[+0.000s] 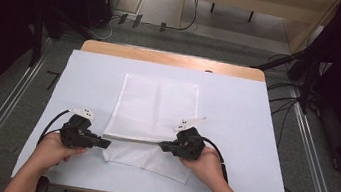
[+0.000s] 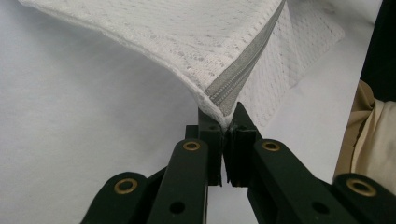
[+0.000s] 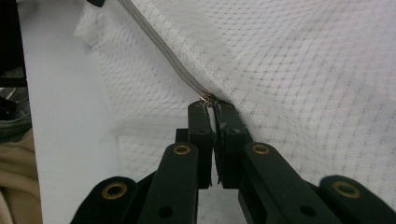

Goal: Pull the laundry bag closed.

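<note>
A white mesh bag [image 1: 157, 106] with a grey zipper lies flat on the white table cover, its near edge lifted off the surface. My left gripper [image 1: 105, 143] is shut on the bag's near left corner; in the left gripper view the mesh bag [image 2: 154, 37] folds up from the jaws and the grey zipper [image 2: 236, 79] ends at my left gripper [image 2: 227, 127]. My right gripper [image 1: 163, 146] is shut on the small metal zipper pull [image 3: 208, 99] at the near right; there the grey zipper [image 3: 161, 46] runs up and left from my right gripper [image 3: 211, 106].
The white table cover [image 1: 245, 121] spreads wide around the bag, with the wooden table edge [image 1: 173, 58] showing at the far side. Black cables trail from both grippers. Metal rails and stands flank the table on the floor.
</note>
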The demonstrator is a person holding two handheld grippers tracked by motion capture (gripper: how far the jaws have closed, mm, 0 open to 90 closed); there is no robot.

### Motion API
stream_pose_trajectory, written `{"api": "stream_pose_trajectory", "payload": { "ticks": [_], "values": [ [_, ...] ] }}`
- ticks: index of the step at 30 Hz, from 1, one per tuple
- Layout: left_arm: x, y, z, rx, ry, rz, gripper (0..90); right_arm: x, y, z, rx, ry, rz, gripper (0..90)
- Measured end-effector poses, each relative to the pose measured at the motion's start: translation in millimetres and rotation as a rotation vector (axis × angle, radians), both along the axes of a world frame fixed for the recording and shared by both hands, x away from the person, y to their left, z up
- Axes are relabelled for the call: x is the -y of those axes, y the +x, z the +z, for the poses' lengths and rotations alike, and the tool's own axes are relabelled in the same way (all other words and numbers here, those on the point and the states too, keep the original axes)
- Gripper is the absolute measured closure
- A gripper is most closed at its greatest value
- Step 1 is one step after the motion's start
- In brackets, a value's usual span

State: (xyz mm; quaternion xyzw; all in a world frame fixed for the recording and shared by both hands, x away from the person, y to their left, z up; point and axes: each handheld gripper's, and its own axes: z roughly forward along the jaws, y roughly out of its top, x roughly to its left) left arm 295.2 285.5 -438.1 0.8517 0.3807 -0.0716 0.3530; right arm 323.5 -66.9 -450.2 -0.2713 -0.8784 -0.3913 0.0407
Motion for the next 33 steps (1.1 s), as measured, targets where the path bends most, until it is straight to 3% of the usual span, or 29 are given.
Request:
{"api": "stream_pose_trajectory", "payload": {
  "ticks": [33],
  "values": [
    [-3.2,-0.8,0.7,0.007,-0.009,0.004,88.2,30.3,2.9,-1.6,-0.022,-0.022,-0.033,88.2]
  ]
}}
